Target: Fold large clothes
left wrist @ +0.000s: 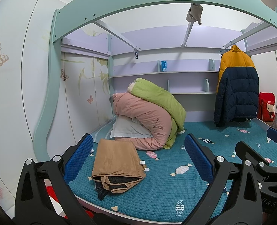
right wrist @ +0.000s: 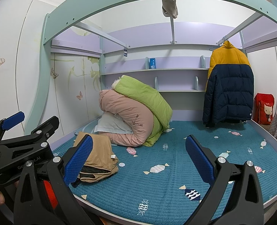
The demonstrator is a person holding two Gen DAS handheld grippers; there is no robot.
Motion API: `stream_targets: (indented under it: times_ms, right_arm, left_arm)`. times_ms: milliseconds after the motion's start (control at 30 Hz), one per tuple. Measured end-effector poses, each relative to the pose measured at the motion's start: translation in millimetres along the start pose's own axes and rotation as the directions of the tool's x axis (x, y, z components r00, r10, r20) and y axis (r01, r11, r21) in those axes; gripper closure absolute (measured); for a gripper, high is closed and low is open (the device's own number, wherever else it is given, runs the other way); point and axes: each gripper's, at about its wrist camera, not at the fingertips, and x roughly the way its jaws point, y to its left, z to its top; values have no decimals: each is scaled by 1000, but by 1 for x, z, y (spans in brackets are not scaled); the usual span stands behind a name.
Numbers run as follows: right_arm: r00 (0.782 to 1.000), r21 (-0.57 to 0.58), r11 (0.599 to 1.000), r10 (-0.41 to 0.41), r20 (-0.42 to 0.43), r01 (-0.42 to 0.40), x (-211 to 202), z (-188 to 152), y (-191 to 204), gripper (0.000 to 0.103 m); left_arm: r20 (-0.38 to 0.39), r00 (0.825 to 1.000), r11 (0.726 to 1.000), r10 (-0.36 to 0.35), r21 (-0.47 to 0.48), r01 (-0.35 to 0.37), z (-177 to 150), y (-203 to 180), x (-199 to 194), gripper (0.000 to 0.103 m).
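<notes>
A tan garment with a dark lining lies folded on the teal bed cover at the front left; it also shows in the right wrist view. A yellow and navy puffer jacket hangs on a rail at the back right, also in the right wrist view. My left gripper is open and empty above the bed's front edge, with the tan garment between its fingers. My right gripper is open and empty, to the right of the garment.
Rolled pink and green quilts on a white pillow sit at the back left. Shelves line the back wall. The teal bunk frame arches overhead. A red bag stands at the far right.
</notes>
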Motion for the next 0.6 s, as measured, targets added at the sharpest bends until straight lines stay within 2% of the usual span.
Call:
stream_targets:
  times_ms: [600]
  right_arm:
    - [1000, 5, 1000, -4, -2, 4, 0, -1, 2, 7]
  left_arm:
    - [-5, 1000, 1000, -4, 0, 4, 0, 0, 2, 5]
